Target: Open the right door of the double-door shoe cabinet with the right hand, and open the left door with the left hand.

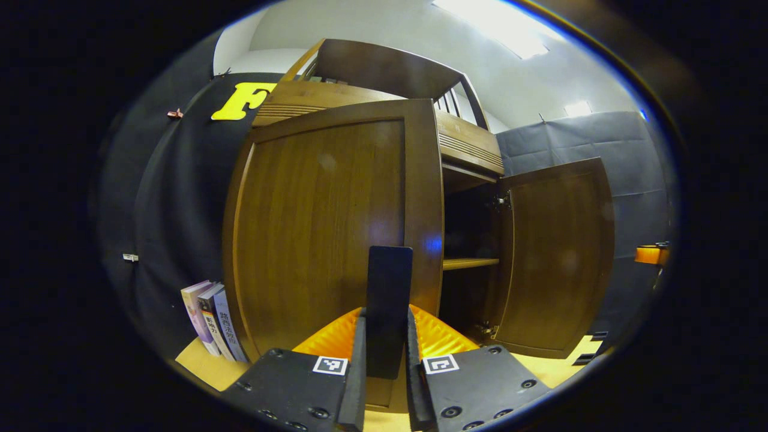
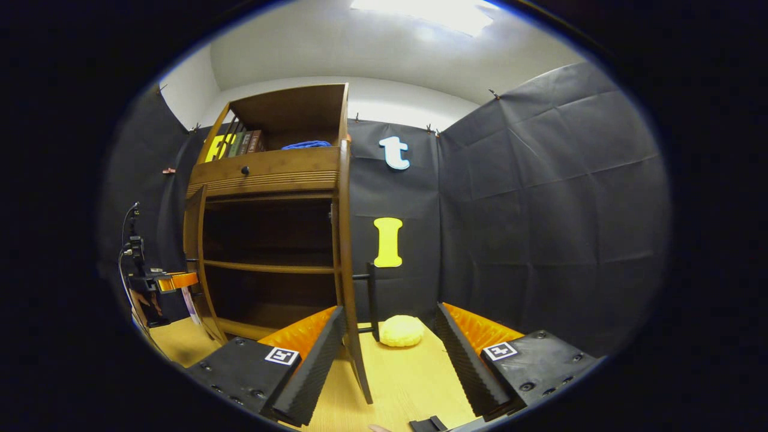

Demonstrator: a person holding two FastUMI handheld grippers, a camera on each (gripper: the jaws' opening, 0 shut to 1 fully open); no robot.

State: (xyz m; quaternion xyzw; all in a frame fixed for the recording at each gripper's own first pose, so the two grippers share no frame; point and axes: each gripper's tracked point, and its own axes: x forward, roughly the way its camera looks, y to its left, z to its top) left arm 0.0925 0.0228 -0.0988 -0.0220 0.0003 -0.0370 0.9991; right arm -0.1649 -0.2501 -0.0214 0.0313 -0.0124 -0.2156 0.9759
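In the left gripper view, my left gripper (image 1: 387, 321) is shut on the black upright handle (image 1: 389, 288) of the left door (image 1: 324, 228), which stands swung out from the wooden shoe cabinet (image 1: 468, 144). Past it the right door (image 1: 558, 258) hangs wide open beside a dark interior with a shelf (image 1: 471, 263). In the right gripper view, my right gripper (image 2: 390, 312) is open with its fingers wide apart. The right door (image 2: 347, 252) stands edge-on just ahead of it, its black handle (image 2: 372, 294) free between the fingers. The left gripper (image 2: 171, 281) shows far left by the left door (image 2: 195, 264).
Several books (image 1: 210, 321) lean on the tabletop (image 1: 204, 366) left of the cabinet. A yellow round pad (image 2: 401, 331) lies on the wooden table (image 2: 414, 384) behind the right door. Books and a blue item (image 2: 306, 144) sit in the cabinet's top compartment. Black cloth walls enclose the booth.
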